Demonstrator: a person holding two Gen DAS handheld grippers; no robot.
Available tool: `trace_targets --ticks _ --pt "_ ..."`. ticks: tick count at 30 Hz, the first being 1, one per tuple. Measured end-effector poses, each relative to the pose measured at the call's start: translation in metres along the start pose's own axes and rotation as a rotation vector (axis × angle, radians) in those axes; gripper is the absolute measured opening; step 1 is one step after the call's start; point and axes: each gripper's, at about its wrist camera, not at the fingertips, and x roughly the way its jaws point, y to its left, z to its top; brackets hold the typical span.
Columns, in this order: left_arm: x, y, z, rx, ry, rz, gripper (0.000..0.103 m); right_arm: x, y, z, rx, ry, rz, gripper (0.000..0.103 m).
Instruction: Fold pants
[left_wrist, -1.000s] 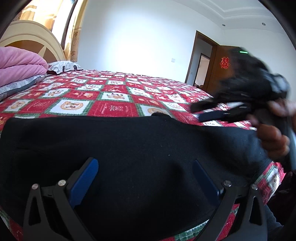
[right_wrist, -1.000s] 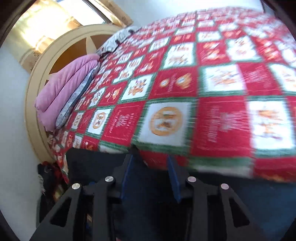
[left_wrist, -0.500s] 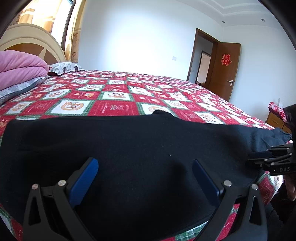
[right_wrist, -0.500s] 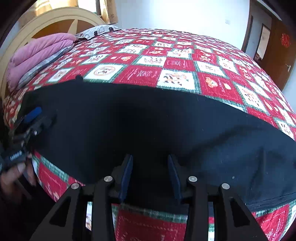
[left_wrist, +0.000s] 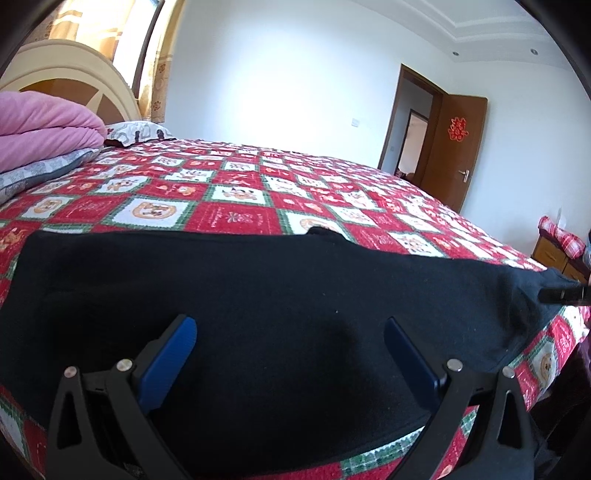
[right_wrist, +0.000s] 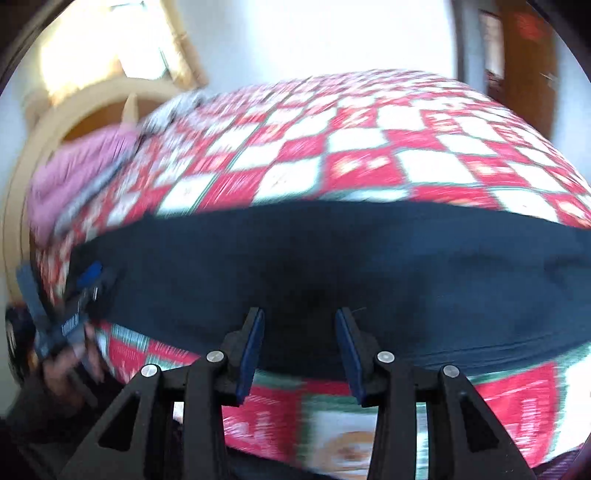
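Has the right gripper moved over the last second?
Yes. The right gripper, earlier high before the door, now sits low at the pants' right end.

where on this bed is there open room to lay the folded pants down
The open patch is the red, white and green checked quilt beyond the far edge of the black pants, toward the door side. The headboard end is crowded by the folded pink blanket and a grey patterned pillow. The near edge is covered by the pants, with only a thin quilt strip below.
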Motion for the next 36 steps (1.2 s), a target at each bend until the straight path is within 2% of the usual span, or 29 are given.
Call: trace_targets --ticks 6,10,13,15,16,21,23,26,32,36 --pt "-0.006 0.005 -0.002 -0.028 -0.002 0.005 0.103 -0.066 -0.101 0.023 0.278 -0.206 -0.070 0.042" --pt "-0.013 0.006 -0.004 -0.036 -0.013 0.013 0.103 -0.114 -0.173 0.016 0.499 -0.331 -0.139 0.042" --pt "-0.018 0.006 -0.005 -0.040 -0.017 0.020 0.103 -0.141 -0.224 0.001 0.649 -0.356 -0.198 0.042" --pt "-0.020 0.007 -0.005 -0.045 -0.015 0.024 0.103 -0.152 -0.250 -0.011 0.746 -0.346 -0.167 0.042" --pt "-0.020 0.008 -0.005 -0.047 -0.013 0.024 0.103 -0.158 -0.260 -0.017 0.798 -0.354 -0.119 0.042" --pt "-0.018 0.009 -0.006 -0.052 -0.002 0.023 0.103 -0.158 -0.267 -0.011 0.807 -0.254 0.032 0.042" --pt "-0.018 0.009 -0.006 -0.052 0.000 0.022 0.103 -0.148 -0.262 -0.009 0.793 -0.207 0.030 0.042" --pt "-0.018 0.010 -0.006 -0.052 0.005 0.021 0.103 -0.132 -0.260 -0.013 0.800 -0.185 0.000 0.042" --pt "-0.014 0.011 -0.007 -0.057 0.024 0.024 0.103 -0.130 -0.264 -0.020 0.819 -0.229 0.007 0.041" --pt "-0.014 0.011 -0.008 -0.057 0.025 0.023 0.103 -0.125 -0.264 -0.019 0.822 -0.161 0.051 0.041"
